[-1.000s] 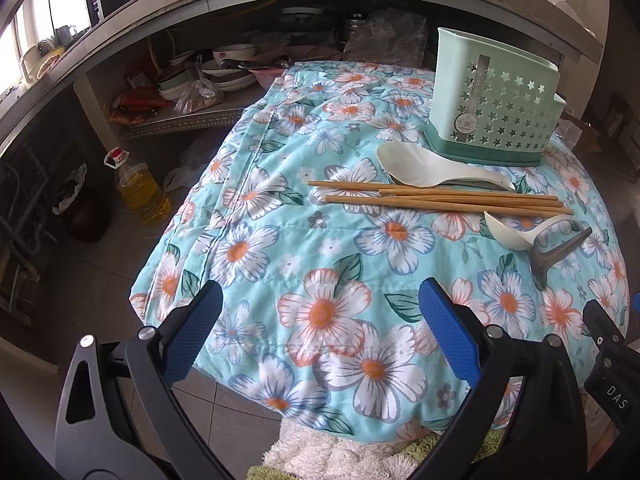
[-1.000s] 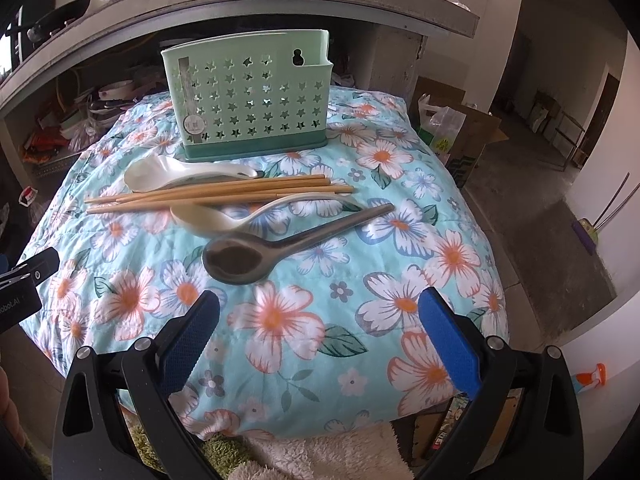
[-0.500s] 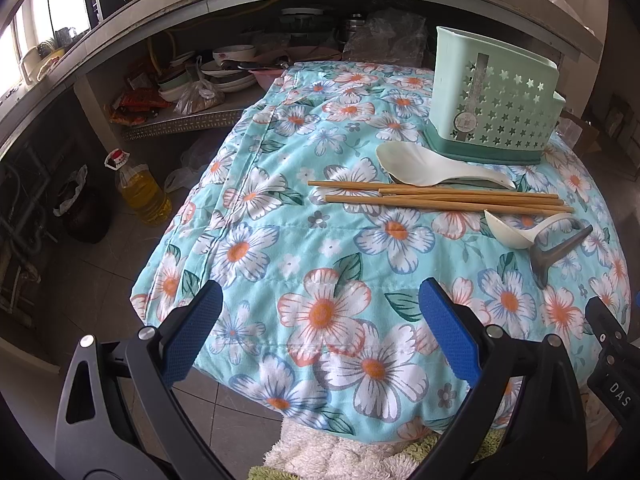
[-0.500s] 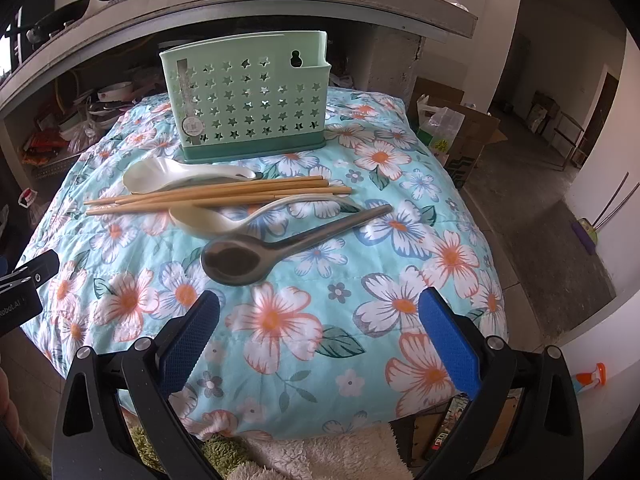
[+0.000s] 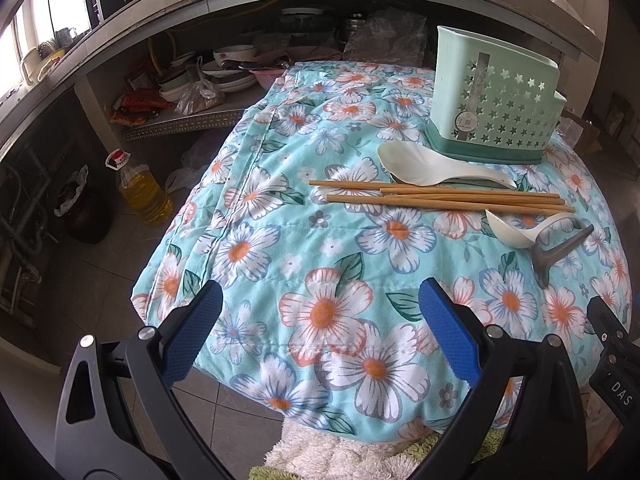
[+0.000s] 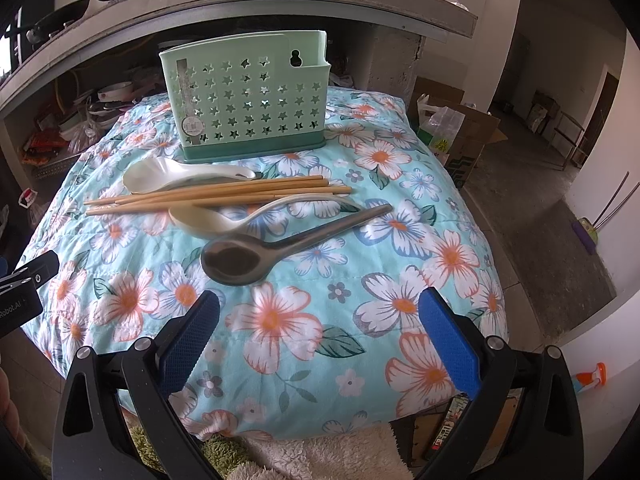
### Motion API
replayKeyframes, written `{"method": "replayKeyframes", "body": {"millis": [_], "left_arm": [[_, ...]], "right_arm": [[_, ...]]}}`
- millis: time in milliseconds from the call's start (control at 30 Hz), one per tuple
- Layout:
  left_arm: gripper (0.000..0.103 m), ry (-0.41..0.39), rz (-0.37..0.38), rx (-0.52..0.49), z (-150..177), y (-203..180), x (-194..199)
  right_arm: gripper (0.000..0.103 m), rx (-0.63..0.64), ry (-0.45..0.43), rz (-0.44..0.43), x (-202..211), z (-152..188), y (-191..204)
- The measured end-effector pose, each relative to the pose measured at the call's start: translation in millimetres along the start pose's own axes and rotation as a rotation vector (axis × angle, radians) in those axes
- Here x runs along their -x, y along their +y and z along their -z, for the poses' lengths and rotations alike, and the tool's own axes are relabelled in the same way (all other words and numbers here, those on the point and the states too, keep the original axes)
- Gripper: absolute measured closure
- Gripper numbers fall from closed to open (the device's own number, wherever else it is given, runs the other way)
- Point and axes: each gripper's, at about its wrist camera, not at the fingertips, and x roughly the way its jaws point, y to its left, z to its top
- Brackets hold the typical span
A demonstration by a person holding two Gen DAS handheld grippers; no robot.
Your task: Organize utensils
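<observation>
- the left gripper [image 5: 320, 332] hangs over the near edge of the floral cloth [image 5: 280, 248], jaws spread wide, holding nothing.
- the right gripper [image 6: 320, 332] is also spread wide and empty, above the cloth's near edge.
- a green star-holed utensil holder [image 6: 248, 100] stands upright at the far side of the cloth.
- just before it lies a white rice paddle [image 6: 176, 174], touching the bundle of wooden chopsticks [image 6: 216, 196].
- a white soup spoon [image 6: 224, 220] lies next, then a dark grey spoon [image 6: 248, 258] nearest the right gripper.
</observation>
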Motion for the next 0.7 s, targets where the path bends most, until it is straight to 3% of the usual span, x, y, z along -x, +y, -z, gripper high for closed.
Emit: {"method": "replayKeyframes", "body": {"millis": [700], "left_arm": [[0.008, -0.018, 0.019, -0.034, 2.5, 2.1, -3.0]], "right_arm": [[0.006, -0.012, -0.017, -0.026, 0.5, 1.2, 2.0]]}}
